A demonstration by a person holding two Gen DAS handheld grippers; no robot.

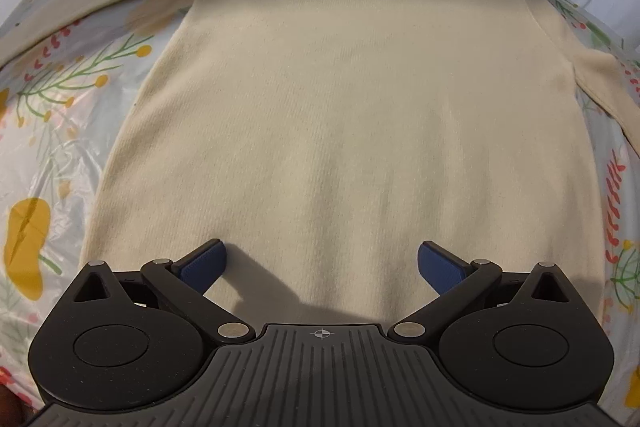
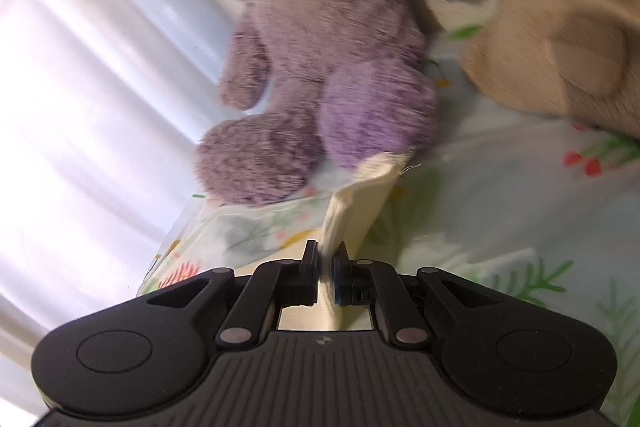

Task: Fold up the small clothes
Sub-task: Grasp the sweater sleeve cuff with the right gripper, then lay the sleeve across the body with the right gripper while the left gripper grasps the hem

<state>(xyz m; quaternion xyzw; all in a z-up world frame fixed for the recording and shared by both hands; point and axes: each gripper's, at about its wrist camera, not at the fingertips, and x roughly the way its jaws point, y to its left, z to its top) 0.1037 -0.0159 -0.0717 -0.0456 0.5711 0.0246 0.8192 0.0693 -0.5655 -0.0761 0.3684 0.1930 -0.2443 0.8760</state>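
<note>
Your left tool (image 1: 322, 265) gapes wide over the top (image 1: 340, 131); your right tool (image 2: 327, 259) pinches its cuff (image 2: 362, 195), bear (image 2: 320, 59) at 12 o'clock

Cream knit top (image 1: 340, 115) lies flat, sleeves out to both sides, w/ one fabric edge (image 2: 360, 203) lifted.

My left gripper (image 1: 322, 259) hung with its jaws spread wide, blue pads (image 1: 204, 263) angled outward, nothing between them. It pointed forward and down, low over the cream garment (image 1: 340, 107) without gripping it. My right gripper (image 2: 327, 267) had its jaws pinched nearly together, clamped on a cream sleeve end (image 2: 360, 203) that stuck up and forward from between the fingertips. The right wrist view was motion-blurred. Neither view showed my hands or arms.
</note>
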